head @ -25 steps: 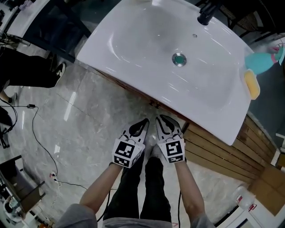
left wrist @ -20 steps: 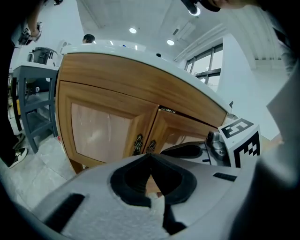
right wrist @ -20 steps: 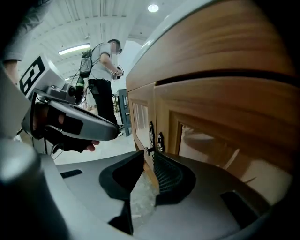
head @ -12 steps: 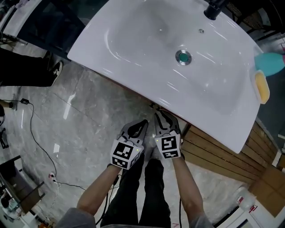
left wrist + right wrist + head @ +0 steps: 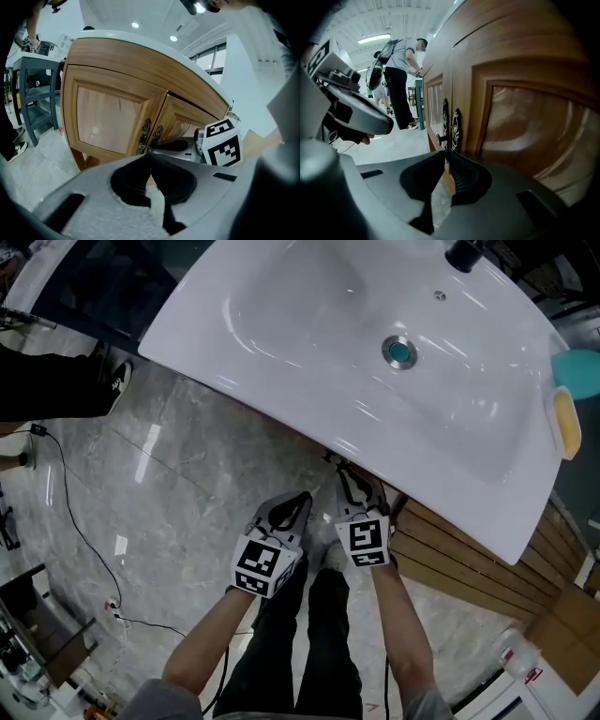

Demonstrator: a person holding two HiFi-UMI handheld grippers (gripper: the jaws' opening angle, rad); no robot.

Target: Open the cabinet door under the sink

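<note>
The cabinet door (image 5: 525, 117) under the sink stands shut at 12 o'clock from me, its wood-framed panel meeting the twin door (image 5: 108, 117) along a centre seam. Two black ornamental handle plates (image 5: 450, 126) flank that seam, with a small dark knob (image 5: 440, 138) on the one to the left.

My right gripper (image 5: 445, 161) points at the foot of the seam just below the plates, its jaws pressed together with nothing caught between them. My left gripper (image 5: 150, 157) hangs at its 9 o'clock, farther back from the wood, its jaws likewise drawn together and bare.

Above the doors, the white sink (image 5: 281, 343) fills the head view, and its basin holds only a teal-centred drain (image 5: 399, 352). A black faucet (image 5: 462, 254) rises at the basin's 1 o'clock. A yellow oblong piece (image 5: 563, 423) lies on the rim at 3 o'clock, just below a teal object (image 5: 577, 371).

Grey marbled floor (image 5: 187, 502) spreads at 9 o'clock, crossed by a thin cable (image 5: 75, 521). A person (image 5: 401, 70) stands well beyond the cabinet's far corner.
</note>
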